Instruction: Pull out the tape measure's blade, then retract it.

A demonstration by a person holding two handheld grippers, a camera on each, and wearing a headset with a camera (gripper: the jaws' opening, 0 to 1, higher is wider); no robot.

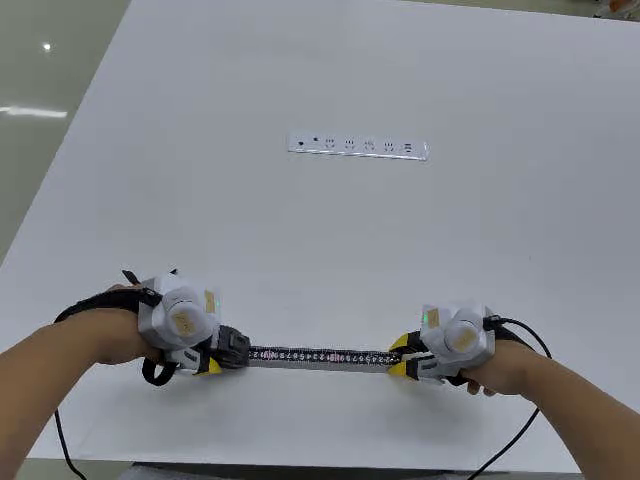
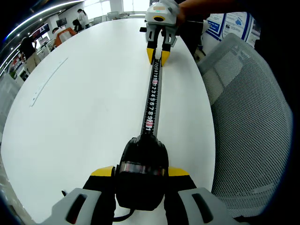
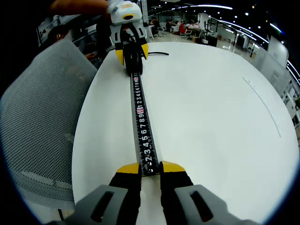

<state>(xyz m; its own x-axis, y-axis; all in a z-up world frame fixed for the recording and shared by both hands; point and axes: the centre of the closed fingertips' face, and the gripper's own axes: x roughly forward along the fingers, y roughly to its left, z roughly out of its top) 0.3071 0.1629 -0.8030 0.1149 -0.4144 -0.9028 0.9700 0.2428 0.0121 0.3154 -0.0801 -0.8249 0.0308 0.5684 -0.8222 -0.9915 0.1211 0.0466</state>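
Items on the table point(image 1: 400, 240): one tape measure point(image 1: 300, 354), one power strip point(image 1: 358, 146), two hand-held grippers.

The left hand-held gripper point(image 2: 140, 171) is clamped on the black case point(image 2: 142, 168), one jaw on each side. The right hand-held gripper point(image 3: 150, 168) is set narrow, pinching the free end of the blade point(image 3: 141, 126). The blade runs straight between the two grippers, just above the table's near edge, well apart from the power strip.

One mesh chair point(image 2: 253, 117) stands beside the table.

Limits of view: the blade's end hook is hidden between the right jaws. The case's lower part is covered by the left jaws. Blade numerals read clearly in both gripper views but blur in the head view. The power strip's socket count cannot be made out.
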